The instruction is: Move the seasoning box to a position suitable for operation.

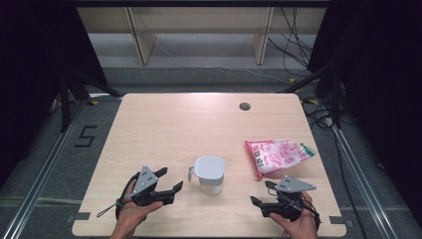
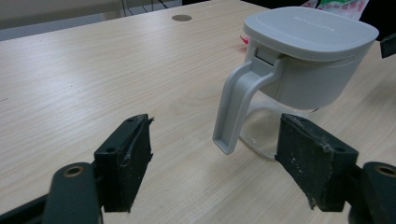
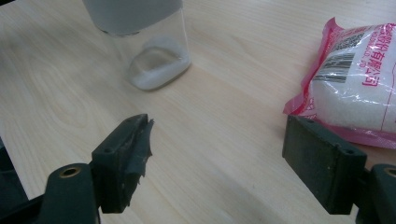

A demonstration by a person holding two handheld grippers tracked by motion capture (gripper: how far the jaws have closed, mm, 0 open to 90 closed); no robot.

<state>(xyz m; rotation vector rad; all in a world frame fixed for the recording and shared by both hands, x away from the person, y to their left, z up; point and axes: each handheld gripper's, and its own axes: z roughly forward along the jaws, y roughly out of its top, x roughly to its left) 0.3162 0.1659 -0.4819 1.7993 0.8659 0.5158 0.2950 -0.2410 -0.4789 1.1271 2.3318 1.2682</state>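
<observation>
- Centrally, the jar (image 1: 209, 174) stands upright near the table's (image 1: 164, 129) front edge, between the two grippers and touching neither.
- Its clear body holds a low heap of white grains (image 3: 156, 70) banked against one side; the grey lid (image 2: 310, 28) is on.
- Right of it lies the bag (image 1: 276, 155), pink-edged with printed labels, flat on the table and full of white grains; whether it is sealed cannot be told.
- The right gripper view cuts off the jar's top and the bag's far end.
- A grey handle (image 2: 236, 105) hangs from the jar's rim, pointing at the left gripper (image 1: 166, 180).
- Left gripper: jaws spread, nothing between them.
- Right gripper (image 1: 263, 193): jaws spread wide, empty, near the bag.
</observation>
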